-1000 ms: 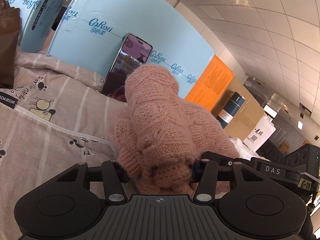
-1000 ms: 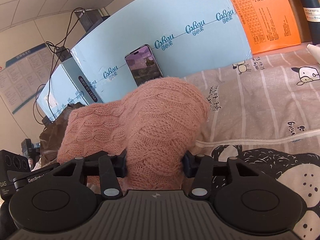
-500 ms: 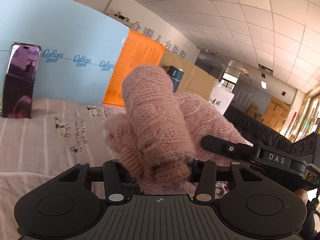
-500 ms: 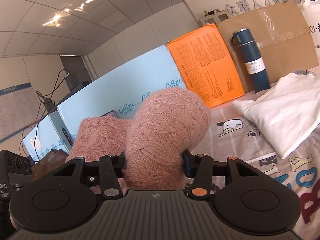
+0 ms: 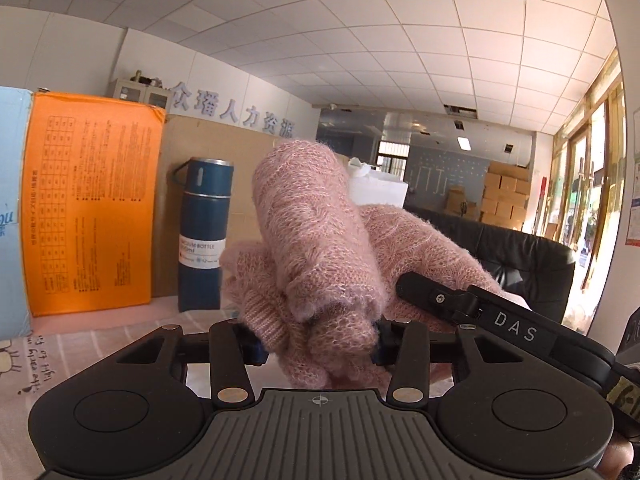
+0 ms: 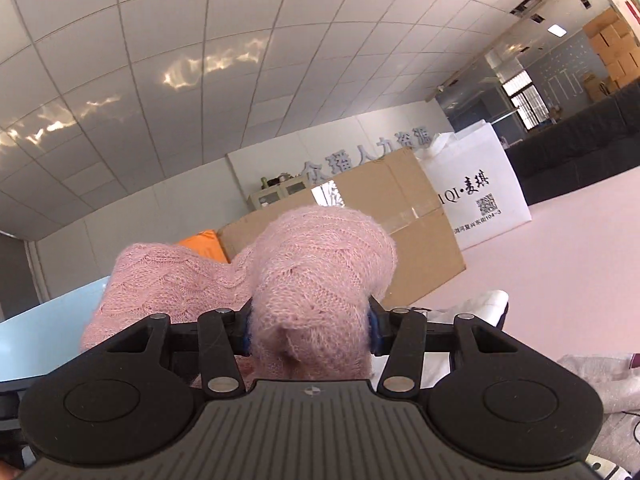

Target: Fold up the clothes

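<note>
While clamped on bunched knit at both ends, pink sweater (image 5: 320, 240) held aloft, clear of the printed sheet (image 5: 24, 360). Left gripper (image 5: 316, 346) pinched shut around a thick wad beside the blue bottle (image 5: 204, 232); right gripper (image 6: 310, 330) likewise closed on its roll. Likely to unroll or slip if either pinch loosens, since loose yarn compresses.

Both views were bright and sharp. Daylight poured through the windows (image 5: 600, 184) at right, blown out there. Glare patches streaked the ceiling (image 6: 208, 68) at upper left. Fisheye bending curved the edges, with dark vignetted corners.
</note>
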A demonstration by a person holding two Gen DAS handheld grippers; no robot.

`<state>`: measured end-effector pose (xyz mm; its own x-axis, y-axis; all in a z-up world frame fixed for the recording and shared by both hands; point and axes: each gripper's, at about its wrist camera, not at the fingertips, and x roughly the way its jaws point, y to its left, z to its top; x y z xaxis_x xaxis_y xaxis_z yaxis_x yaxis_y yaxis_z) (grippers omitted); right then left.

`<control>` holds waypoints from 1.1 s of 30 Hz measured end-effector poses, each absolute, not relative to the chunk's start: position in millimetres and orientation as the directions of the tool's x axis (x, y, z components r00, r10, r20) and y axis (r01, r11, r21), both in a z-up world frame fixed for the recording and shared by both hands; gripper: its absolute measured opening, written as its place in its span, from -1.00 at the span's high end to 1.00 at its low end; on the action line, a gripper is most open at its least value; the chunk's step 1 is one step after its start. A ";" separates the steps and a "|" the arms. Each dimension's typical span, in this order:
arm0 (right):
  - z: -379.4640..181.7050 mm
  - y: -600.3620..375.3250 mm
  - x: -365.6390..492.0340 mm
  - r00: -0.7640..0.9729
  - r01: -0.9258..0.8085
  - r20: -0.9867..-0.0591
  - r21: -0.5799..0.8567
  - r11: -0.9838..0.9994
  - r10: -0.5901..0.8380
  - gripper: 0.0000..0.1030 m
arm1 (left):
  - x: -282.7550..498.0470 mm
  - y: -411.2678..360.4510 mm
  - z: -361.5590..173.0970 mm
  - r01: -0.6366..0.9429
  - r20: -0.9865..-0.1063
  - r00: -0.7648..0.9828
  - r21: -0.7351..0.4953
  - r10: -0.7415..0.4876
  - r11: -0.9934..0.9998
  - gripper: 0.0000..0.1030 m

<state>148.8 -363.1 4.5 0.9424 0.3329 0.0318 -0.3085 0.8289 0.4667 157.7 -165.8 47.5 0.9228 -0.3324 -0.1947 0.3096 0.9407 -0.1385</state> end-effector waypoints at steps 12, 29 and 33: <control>-23.9 -393.5 203.4 0.966 0.083 -0.248 0.554 0.828 0.069 0.11 | 235.8 -206.5 -0.9 0.358 -0.262 0.885 -0.141 -0.384 0.923 0.10; -42.9 -395.8 227.3 0.916 0.188 -0.397 0.540 0.820 0.052 -0.35 | 253.8 -176.9 1.7 0.122 -0.339 0.927 -0.133 -0.161 0.984 -0.83; -42.8 -393.0 229.2 0.913 0.200 -0.406 0.513 0.835 0.031 -0.47 | 268.0 -182.4 -7.3 0.103 -0.433 0.892 -0.083 -0.129 0.991 -0.90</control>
